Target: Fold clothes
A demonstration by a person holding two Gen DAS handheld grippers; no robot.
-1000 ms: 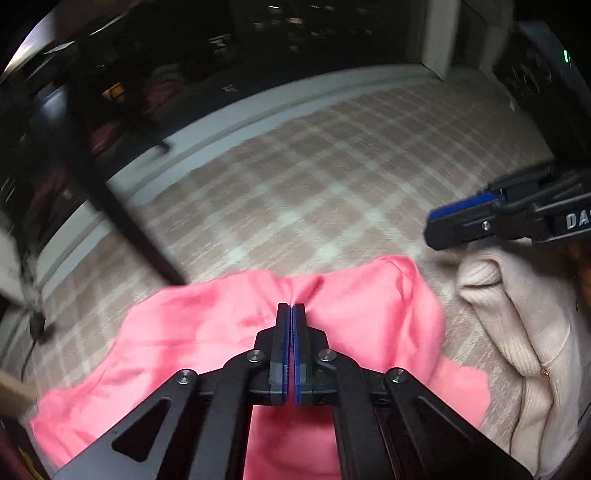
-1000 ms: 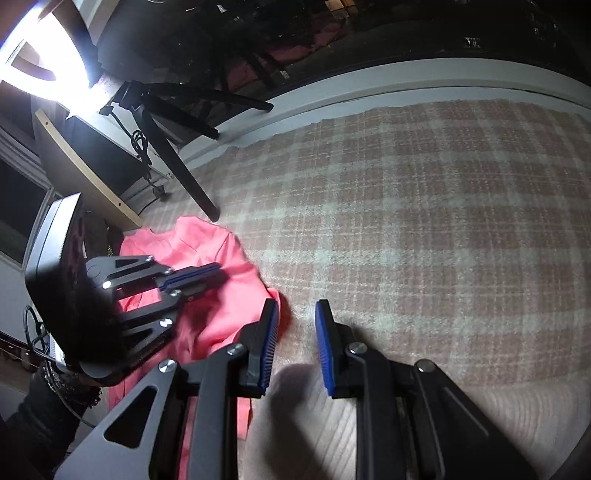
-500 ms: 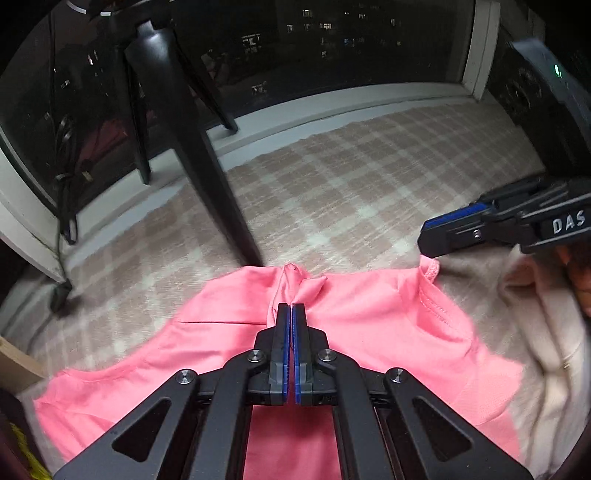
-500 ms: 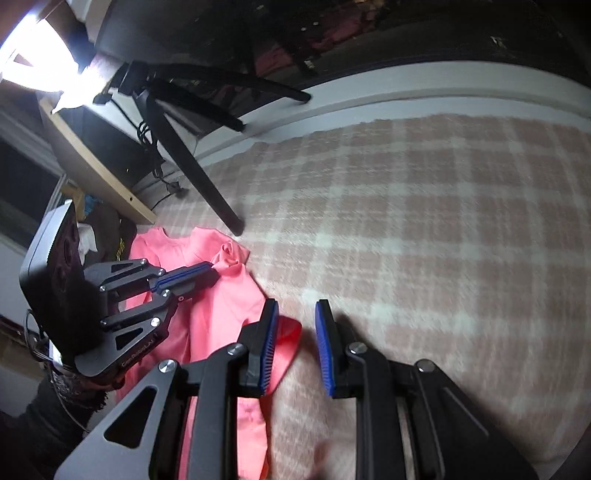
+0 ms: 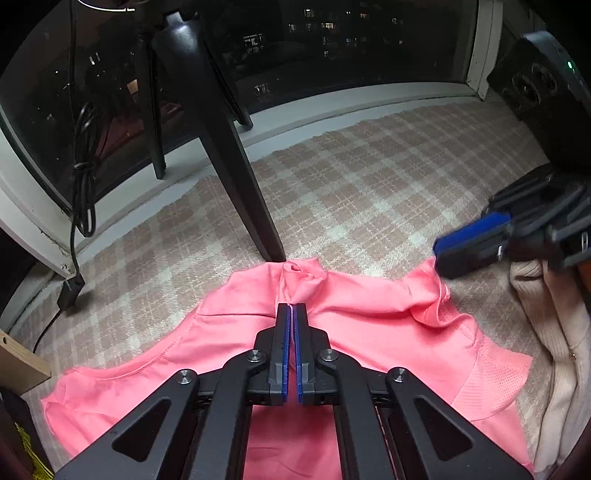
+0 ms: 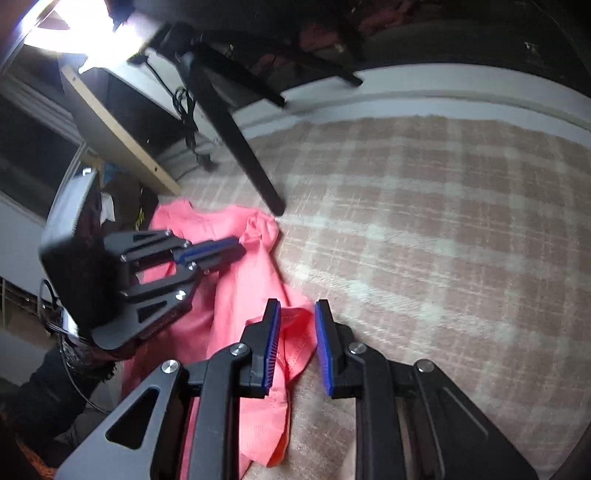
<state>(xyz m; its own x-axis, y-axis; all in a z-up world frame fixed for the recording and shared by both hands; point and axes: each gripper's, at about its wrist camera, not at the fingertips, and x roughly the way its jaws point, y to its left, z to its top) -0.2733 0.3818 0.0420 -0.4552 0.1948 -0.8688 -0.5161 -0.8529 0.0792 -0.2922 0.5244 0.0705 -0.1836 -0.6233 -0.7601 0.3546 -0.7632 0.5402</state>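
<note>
Pink shirt on plaid blanket, left gripper pinching it

A plaid cloth, checked in beige and white, is spread over the surface and is seen in both views. A black tripod leg is planted on it, with a second leg set on the white sill behind. A black cable is hung down by the window (city lights are seen through the dark glass) and is ended in a plug. A wooden board is seen slanting at the left of the right wrist view, under a bright lamp.
</note>
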